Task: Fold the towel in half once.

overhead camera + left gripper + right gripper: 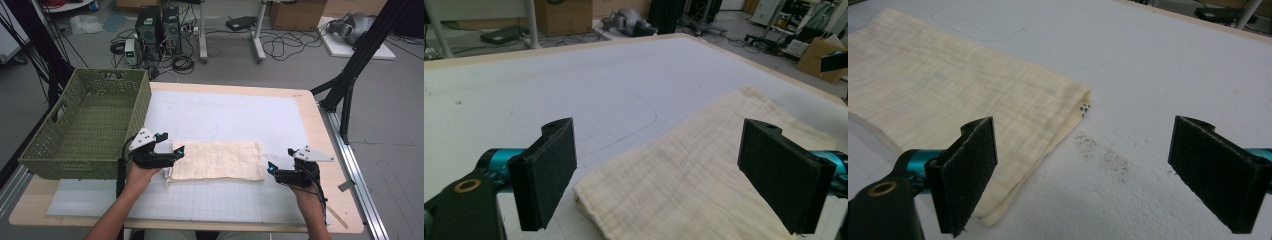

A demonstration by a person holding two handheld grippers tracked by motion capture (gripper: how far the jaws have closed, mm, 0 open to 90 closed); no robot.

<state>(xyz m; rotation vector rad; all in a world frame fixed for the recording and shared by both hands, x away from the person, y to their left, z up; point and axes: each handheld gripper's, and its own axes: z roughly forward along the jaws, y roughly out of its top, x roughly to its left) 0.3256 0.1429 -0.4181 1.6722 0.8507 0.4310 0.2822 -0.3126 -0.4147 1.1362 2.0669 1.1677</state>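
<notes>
A folded cream cloth (217, 161) lies flat on the white mat near the table's front. My left gripper (176, 151) sits at the cloth's left end, jaws wide open. In the left gripper view the cloth (694, 175) lies between and beyond my left gripper's (674, 175) pads, untouched. My right gripper (270, 167) rests just off the cloth's right end, open as well. In the right gripper view the cloth's corner (973, 110) lies by the left pad of my right gripper (1103, 177), and bare mat shows between the jaws.
A green woven basket (90, 125) stands at the table's left, close behind my left hand. The white gridded mat (225, 115) covers most of the wooden table. A dirty smudge (1103, 155) marks the mat beside the cloth. Cables and computer boxes lie on the floor beyond.
</notes>
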